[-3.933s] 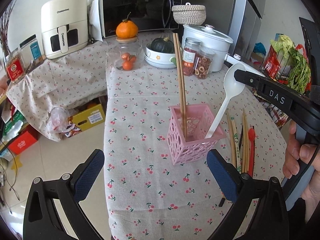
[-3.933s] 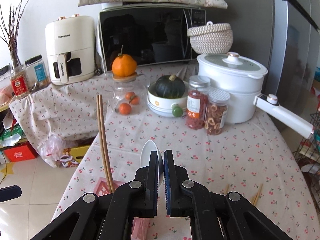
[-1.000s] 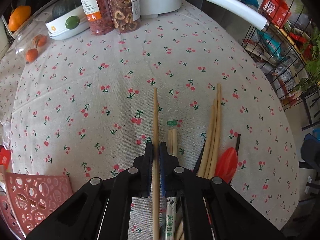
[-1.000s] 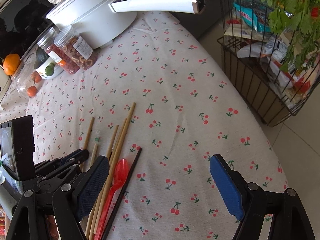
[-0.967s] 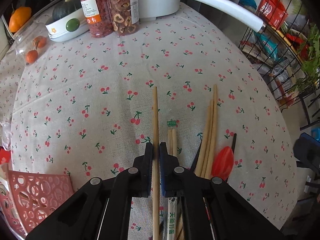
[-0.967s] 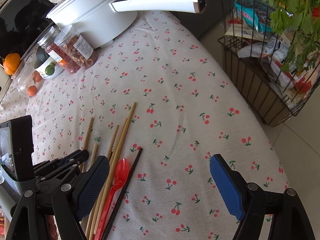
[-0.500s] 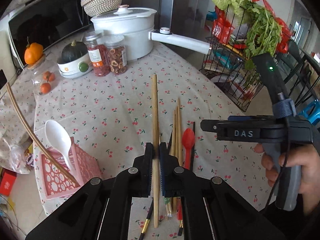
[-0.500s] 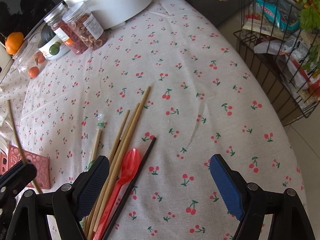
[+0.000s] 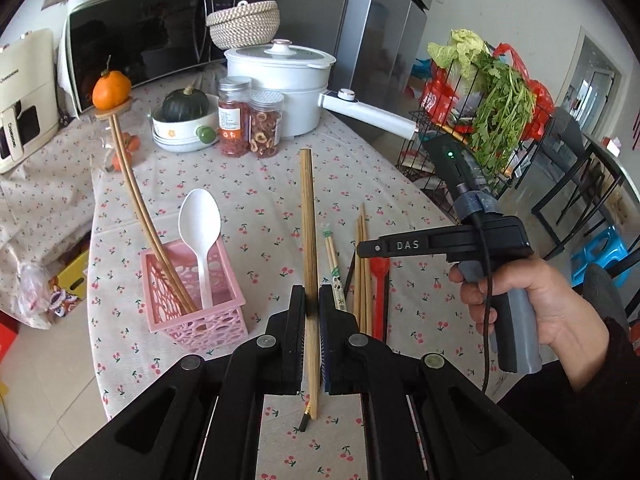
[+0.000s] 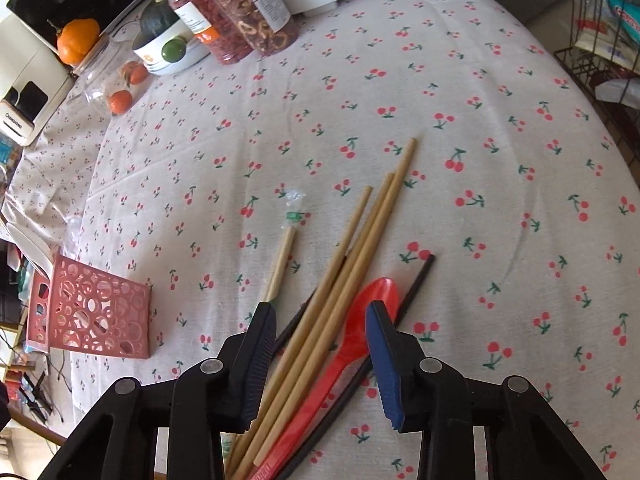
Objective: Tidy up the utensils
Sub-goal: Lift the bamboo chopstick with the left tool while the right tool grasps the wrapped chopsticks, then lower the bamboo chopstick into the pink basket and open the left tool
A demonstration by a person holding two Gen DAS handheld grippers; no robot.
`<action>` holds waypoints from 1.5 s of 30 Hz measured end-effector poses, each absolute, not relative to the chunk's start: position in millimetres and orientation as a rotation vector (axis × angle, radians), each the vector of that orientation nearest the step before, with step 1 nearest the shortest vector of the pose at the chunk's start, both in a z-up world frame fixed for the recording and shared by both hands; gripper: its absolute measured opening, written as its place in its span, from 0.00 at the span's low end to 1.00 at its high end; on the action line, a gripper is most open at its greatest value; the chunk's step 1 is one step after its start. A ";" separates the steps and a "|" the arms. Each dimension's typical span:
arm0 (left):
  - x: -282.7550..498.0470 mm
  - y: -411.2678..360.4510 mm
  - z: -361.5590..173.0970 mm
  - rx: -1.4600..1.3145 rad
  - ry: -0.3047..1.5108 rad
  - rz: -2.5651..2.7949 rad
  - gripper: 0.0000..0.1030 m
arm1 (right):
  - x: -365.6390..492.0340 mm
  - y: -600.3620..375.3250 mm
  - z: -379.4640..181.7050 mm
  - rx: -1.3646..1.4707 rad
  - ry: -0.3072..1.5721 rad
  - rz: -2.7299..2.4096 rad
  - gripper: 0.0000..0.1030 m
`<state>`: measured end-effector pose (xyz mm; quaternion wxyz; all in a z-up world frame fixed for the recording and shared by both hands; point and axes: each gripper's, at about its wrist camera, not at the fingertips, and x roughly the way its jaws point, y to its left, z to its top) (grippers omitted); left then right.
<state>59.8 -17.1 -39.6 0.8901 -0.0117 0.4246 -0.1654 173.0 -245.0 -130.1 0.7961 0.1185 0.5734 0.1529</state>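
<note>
My left gripper [image 9: 313, 294] is shut on a bamboo chopstick [image 9: 308, 216] and holds it lifted above the table, right of the pink basket [image 9: 192, 304]. The basket holds a white spoon [image 9: 200, 224] and a pair of chopsticks [image 9: 140, 204]. My right gripper [image 10: 322, 312] is open, low over the loose utensils: bamboo chopsticks [image 10: 360, 236], a red spoon [image 10: 364, 316], black chopsticks [image 10: 412, 284] and a wrapped pair [image 10: 282, 258]. The right gripper also shows in the left wrist view [image 9: 360, 248], above the red spoon [image 9: 378, 268].
At the table's back stand a white pot [image 9: 280, 88] with a long handle, two jars [image 9: 250, 120], a bowl with a squash [image 9: 184, 120] and a glass jar with an orange on top [image 9: 112, 92]. A wire rack with greens [image 9: 492, 104] stands right of the table.
My left gripper has lifted the chopstick off the table and swung up toward the basket. My right gripper has dropped closer over the loose utensils, jaws narrower.
</note>
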 end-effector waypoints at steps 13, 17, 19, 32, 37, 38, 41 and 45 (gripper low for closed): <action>38.8 32.8 -40.0 -0.087 0.863 -0.313 0.06 | 198.4 -173.6 -161.2 0.056 1.289 0.282 0.25; 38.3 42.7 -38.1 -0.101 0.856 -0.301 0.06 | 201.6 -165.1 -167.2 -0.006 1.293 0.247 0.13; 36.8 46.6 -33.8 -0.107 0.842 -0.298 0.06 | 201.6 -164.1 -167.6 -0.007 1.285 0.248 0.06; 9.8 66.1 47.2 -0.114 0.566 -0.279 0.06 | 165.3 -193.3 -83.8 0.153 1.015 0.314 0.04; 12.4 75.5 64.5 -0.127 0.471 -0.246 0.06 | 144.1 -194.1 -56.8 0.166 0.931 0.345 0.04; 15.5 76.5 65.1 -0.124 0.465 -0.237 0.06 | 140.2 -194.4 -53.0 0.164 0.916 0.352 0.04; 29.3 77.1 59.0 -0.103 0.480 -0.195 0.06 | 128.7 -197.2 -43.4 0.160 0.878 0.367 0.04; 58.2 80.5 36.4 -0.087 0.555 -0.146 0.06 | 120.6 -197.8 -35.5 0.145 0.841 0.379 0.04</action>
